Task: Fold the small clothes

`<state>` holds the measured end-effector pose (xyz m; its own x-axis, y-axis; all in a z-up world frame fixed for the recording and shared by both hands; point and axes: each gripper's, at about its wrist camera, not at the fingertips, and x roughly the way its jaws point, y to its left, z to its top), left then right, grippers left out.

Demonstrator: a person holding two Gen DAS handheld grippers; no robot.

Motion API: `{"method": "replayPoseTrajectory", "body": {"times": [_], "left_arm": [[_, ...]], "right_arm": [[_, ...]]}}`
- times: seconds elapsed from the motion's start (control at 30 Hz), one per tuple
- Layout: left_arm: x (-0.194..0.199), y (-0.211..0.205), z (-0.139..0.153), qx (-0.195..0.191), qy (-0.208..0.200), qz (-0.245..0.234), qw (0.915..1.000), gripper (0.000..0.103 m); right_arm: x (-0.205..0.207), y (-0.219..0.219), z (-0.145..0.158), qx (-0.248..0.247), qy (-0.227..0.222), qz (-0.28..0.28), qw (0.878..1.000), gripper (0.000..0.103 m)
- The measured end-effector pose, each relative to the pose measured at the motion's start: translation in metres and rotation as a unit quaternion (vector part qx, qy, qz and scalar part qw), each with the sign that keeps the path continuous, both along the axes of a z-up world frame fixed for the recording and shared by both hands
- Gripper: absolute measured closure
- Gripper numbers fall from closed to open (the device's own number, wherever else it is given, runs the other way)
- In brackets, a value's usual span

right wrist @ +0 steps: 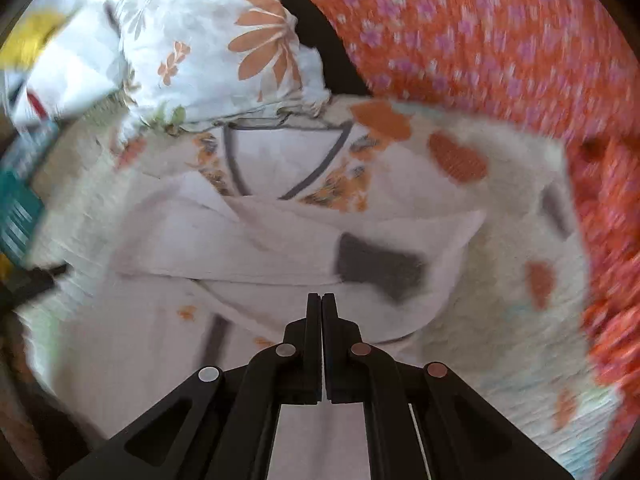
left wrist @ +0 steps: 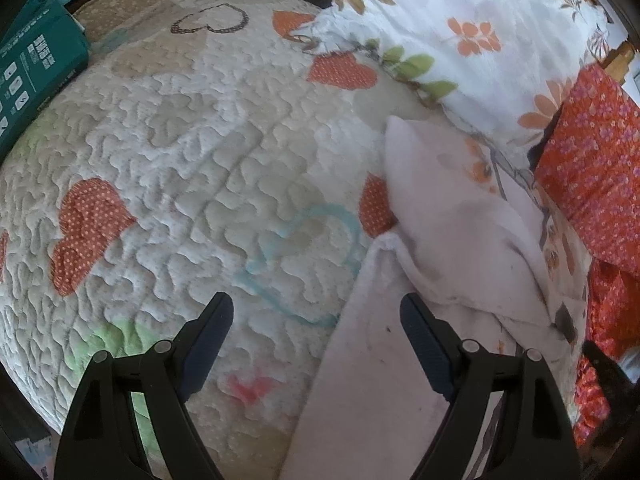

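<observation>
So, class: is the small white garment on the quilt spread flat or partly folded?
Partly folded: the white garment has a flap doubled across its middle, below the grey-trimmed neckline.

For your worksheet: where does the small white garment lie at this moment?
In the left wrist view the white garment lies at the right on the heart-patterned quilt, below the floral pillow and left of the orange flowered cloth.

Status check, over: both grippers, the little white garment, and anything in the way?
Left gripper open, empty. Right gripper shut, nothing visibly pinched. White garment partly folded on quilt. Floral pillow beside it.
</observation>
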<state>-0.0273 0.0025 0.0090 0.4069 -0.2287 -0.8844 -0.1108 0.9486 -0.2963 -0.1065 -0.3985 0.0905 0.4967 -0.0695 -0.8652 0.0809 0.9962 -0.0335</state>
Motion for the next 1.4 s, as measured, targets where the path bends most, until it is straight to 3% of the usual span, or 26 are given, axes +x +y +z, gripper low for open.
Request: {"method": "replayPoseTrajectory", "body": {"times": [0.03, 0.07, 0.1, 0.2, 0.27, 0.3, 0.33, 0.43, 0.57, 0.63, 0.8, 0.9, 0.93, 0.97, 1.03, 1.1, 1.27, 1.4], "left_arm": [[-0.001, -0.002, 0.0, 0.0, 0.0, -0.003, 1.0, 0.018], [-0.002, -0.004, 0.0, -0.002, 0.0, -0.006, 1.0, 0.018], [-0.002, -0.006, 0.0, -0.002, 0.0, -0.009, 1.0, 0.018], [-0.002, -0.005, 0.0, 0.003, 0.0, -0.007, 1.0, 0.018], [0.0, -0.001, -0.001, 0.001, 0.004, -0.003, 1.0, 0.018], [0.0, 0.002, -0.001, -0.001, 0.004, 0.001, 1.0, 0.018], [0.001, 0.005, 0.0, -0.002, 0.004, 0.004, 1.0, 0.018], [0.0, 0.011, 0.0, -0.008, 0.006, 0.011, 0.9999, 0.019], [-0.003, 0.01, 0.0, -0.02, 0.009, 0.003, 0.9998, 0.018], [-0.005, 0.008, 0.0, -0.026, 0.011, -0.001, 0.9996, 0.018], [-0.006, 0.007, -0.004, -0.043, 0.022, -0.002, 0.9988, 0.018], [-0.006, 0.007, -0.002, -0.045, 0.021, 0.0, 0.9988, 0.018], [-0.006, 0.006, 0.0, -0.043, 0.018, 0.0, 0.9989, 0.018], [-0.006, 0.006, 0.001, -0.04, 0.014, 0.001, 0.9991, 0.018], [-0.006, 0.006, 0.004, -0.035, 0.009, 0.001, 0.9993, 0.018], [-0.005, 0.005, 0.005, -0.035, 0.008, 0.001, 0.9994, 0.018], [-0.002, 0.002, 0.003, -0.033, 0.011, -0.001, 0.9994, 0.018], [-0.002, -0.007, 0.001, -0.021, 0.01, -0.011, 0.9997, 0.018]], "right_arm": [[0.002, 0.007, -0.009, -0.051, 0.012, 0.015, 0.999, 0.054], [0.005, 0.011, -0.017, -0.082, 0.022, 0.022, 0.996, 0.04], [0.008, 0.017, -0.029, -0.131, 0.029, 0.035, 0.99, 0.034], [0.018, 0.026, -0.06, -0.257, 0.042, 0.059, 0.964, 0.035], [0.028, 0.02, -0.073, -0.279, 0.048, 0.058, 0.957, 0.04], [0.033, 0.015, -0.077, -0.277, 0.053, 0.05, 0.958, 0.066], [0.038, 0.01, -0.077, -0.259, 0.06, 0.041, 0.963, 0.089], [0.038, -0.009, -0.058, -0.162, 0.06, 0.005, 0.985, 0.096], [0.02, -0.013, -0.024, -0.053, 0.051, 0.004, 0.997, 0.097], [0.001, -0.014, 0.004, 0.041, 0.035, 0.003, 0.999, 0.097], [-0.033, -0.022, 0.045, 0.206, 0.004, 0.004, 0.979, 0.096], [-0.029, -0.06, 0.021, 0.309, 0.035, -0.057, 0.949, 0.094], [-0.024, -0.074, 0.005, 0.312, 0.054, -0.088, 0.944, 0.092], [-0.022, -0.082, -0.005, 0.283, 0.068, -0.122, 0.949, 0.09], [-0.014, -0.094, -0.028, 0.116, 0.104, -0.199, 0.968, 0.085], [-0.011, -0.086, -0.037, 0.037, 0.111, -0.201, 0.972, 0.085], [-0.006, -0.026, -0.013, 0.068, 0.028, -0.107, 0.992, 0.084], [0.021, 0.023, -0.016, 0.104, 0.022, -0.029, 0.994, 0.083]]}}
